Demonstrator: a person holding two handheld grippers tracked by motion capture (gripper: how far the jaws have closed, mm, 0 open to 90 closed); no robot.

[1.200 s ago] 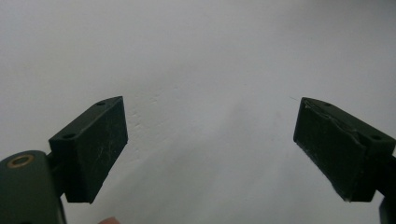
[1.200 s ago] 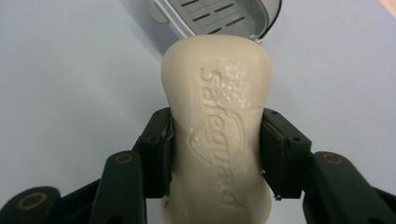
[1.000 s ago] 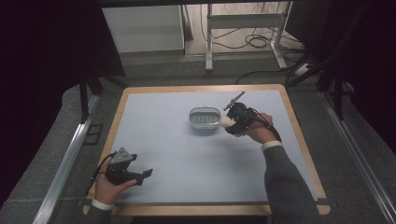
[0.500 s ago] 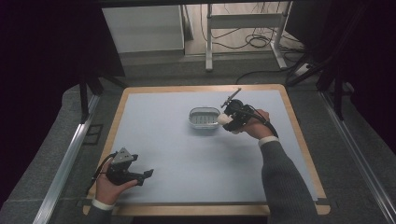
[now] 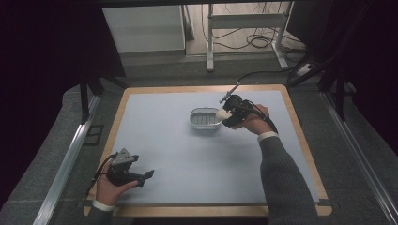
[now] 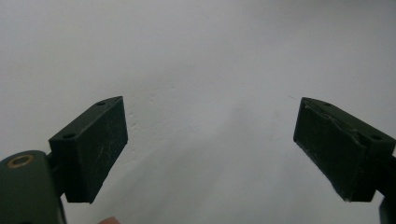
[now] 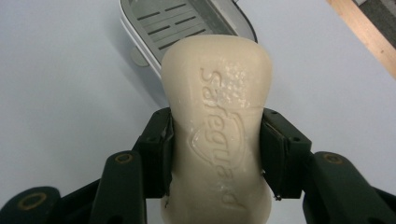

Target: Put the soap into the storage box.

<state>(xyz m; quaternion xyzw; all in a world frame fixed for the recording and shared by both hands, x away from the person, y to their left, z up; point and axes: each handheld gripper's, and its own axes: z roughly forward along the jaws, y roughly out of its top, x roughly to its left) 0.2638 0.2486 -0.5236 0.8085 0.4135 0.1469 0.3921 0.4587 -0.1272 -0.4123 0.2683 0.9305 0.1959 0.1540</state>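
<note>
High view: the right tongs clamp a pale bar of soap and hang at the right end of the soap dish, which sits on the light surface just ahead of their tips. The left tongs rest well apart from all this, at the near left corner, in the person's left hand; the right hand is by far the nearer to the dish.

Left gripper view: the left tongs stand spread wide with nothing between them, bare surface beyond.

Right gripper view: the right tongs squeeze the bar of soap across its narrow waist, embossed face up, so its long axis runs straight out from the tongs. The slotted soap dish lies directly beyond the bar's far end, its own length slanting somewhat off the soap's line. The bar's tip overlaps the dish's near rim, though how high it hangs over it I cannot tell. The coming move looks like a short carry forward with a slight twist to line the two up.
</note>
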